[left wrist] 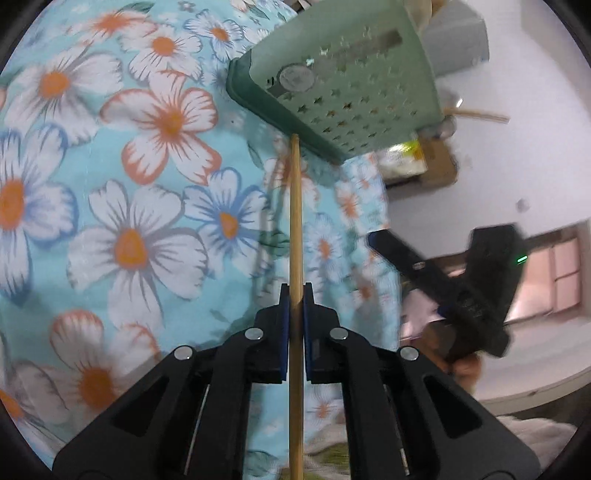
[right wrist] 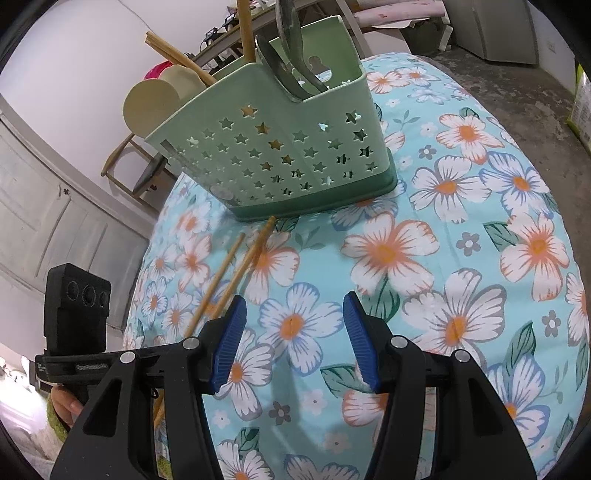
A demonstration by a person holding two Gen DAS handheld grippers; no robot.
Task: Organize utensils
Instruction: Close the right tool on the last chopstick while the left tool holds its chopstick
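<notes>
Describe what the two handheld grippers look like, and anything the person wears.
Both the left gripper and the right gripper have black plastic frames with round silver pins and ribbed blue fingers. A green knitted cuff shows at one hand.

You're looking at a floral tablecloth covering the table, a wooden chair standing by the white wall, a white cabinet sitting further back.
</notes>
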